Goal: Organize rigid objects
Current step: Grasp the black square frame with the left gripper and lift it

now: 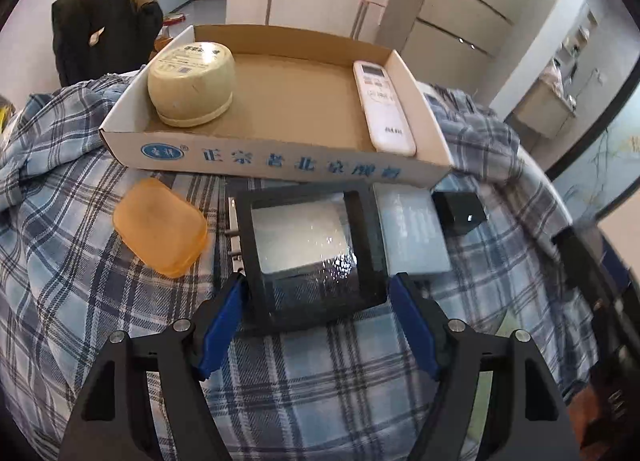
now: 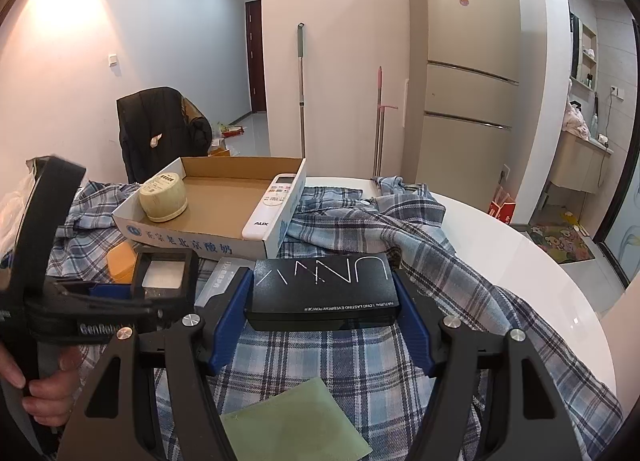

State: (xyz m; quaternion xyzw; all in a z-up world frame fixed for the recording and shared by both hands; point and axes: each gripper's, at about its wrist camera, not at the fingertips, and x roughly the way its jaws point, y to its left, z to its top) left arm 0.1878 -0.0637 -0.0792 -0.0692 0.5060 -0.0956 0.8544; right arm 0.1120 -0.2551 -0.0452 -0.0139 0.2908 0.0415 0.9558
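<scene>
The left gripper (image 1: 318, 293) has its blue pads against both sides of a black-framed clear box (image 1: 310, 249) on the plaid cloth (image 1: 100, 281) covering the surface. The right gripper (image 2: 324, 301) clamps a black makeup case (image 2: 324, 289). Behind them, the cardboard tray (image 1: 276, 159) holds a cream bowl (image 1: 191, 83) and a white remote (image 1: 382, 107); an orange soap box (image 1: 160, 225) lies just in front.

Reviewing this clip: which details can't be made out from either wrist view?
- Pale flat box: lettering blurred in the left wrist view; mostly hidden behind the right gripper in the right wrist view.
- Green flat sheet: cut off by the right wrist view's bottom edge.
- Black windowed square box: contents obscured by glare.
</scene>
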